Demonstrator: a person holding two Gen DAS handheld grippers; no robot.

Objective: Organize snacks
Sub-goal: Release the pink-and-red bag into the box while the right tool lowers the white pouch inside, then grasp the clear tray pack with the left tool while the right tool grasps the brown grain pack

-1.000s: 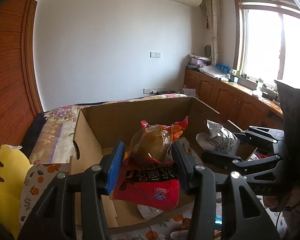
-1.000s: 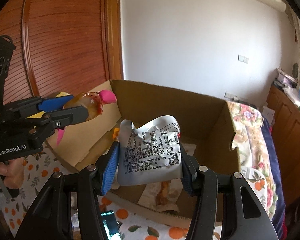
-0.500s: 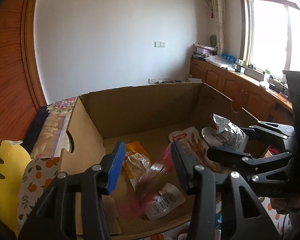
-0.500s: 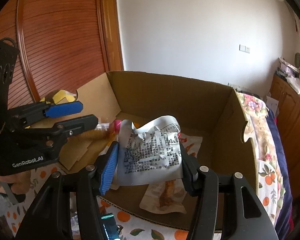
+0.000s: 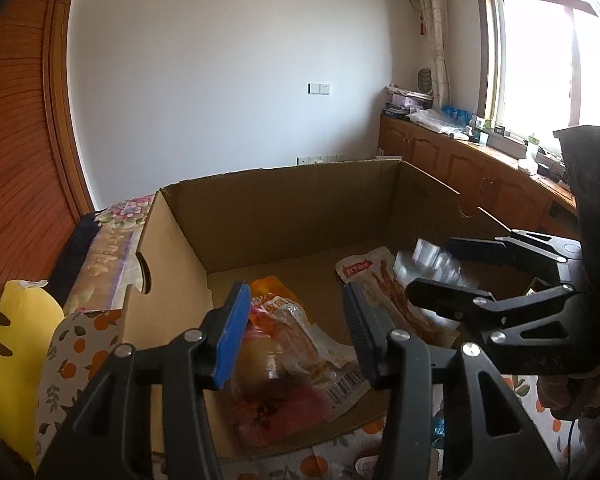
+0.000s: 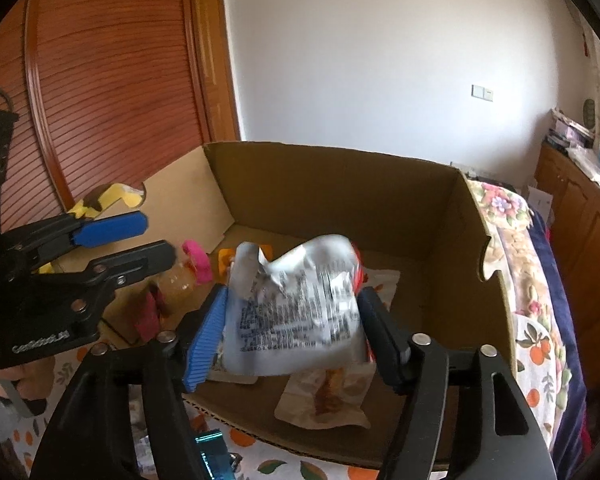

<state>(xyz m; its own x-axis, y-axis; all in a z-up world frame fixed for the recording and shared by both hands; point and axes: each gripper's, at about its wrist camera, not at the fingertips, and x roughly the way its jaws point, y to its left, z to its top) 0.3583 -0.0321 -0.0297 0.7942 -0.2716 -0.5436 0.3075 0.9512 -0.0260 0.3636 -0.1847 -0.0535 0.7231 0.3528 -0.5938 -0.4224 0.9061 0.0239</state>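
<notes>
Snacks sit mostly inside the cardboard box (image 5: 284, 216) already: a clear packet with pink ends (image 5: 268, 384) lies at the lower centre of the left wrist view, an orange-labelled packet (image 5: 296, 320) beside it, and a pale sachet with reddish strips (image 5: 379, 284) toward the right. The silver foil packet (image 6: 296, 312) fills the centre of the right wrist view, between the fingers of the right gripper (image 6: 292, 320), above the box floor. Its outline is smeared, so I cannot tell whether the jaws still pinch it or have just widened around it. The left gripper (image 5: 296, 328) stands wide apart with nothing between its pads, hovering over the clear packet.

The step in hand looks like dropping the foil packet into the box. Done well, that means releasing low, over the bare cardboard at the middle of the frame, so the packet does not land on the sachet below it or slide toward the near wall. Crinkled foil is light and stiff, liable to catch on a ribbed pad, so a full, clean opening seems wise.

The box is plain corrugated brown with cut handle notches, resting on a cloth printed with oranges (image 6: 535, 352).
</notes>
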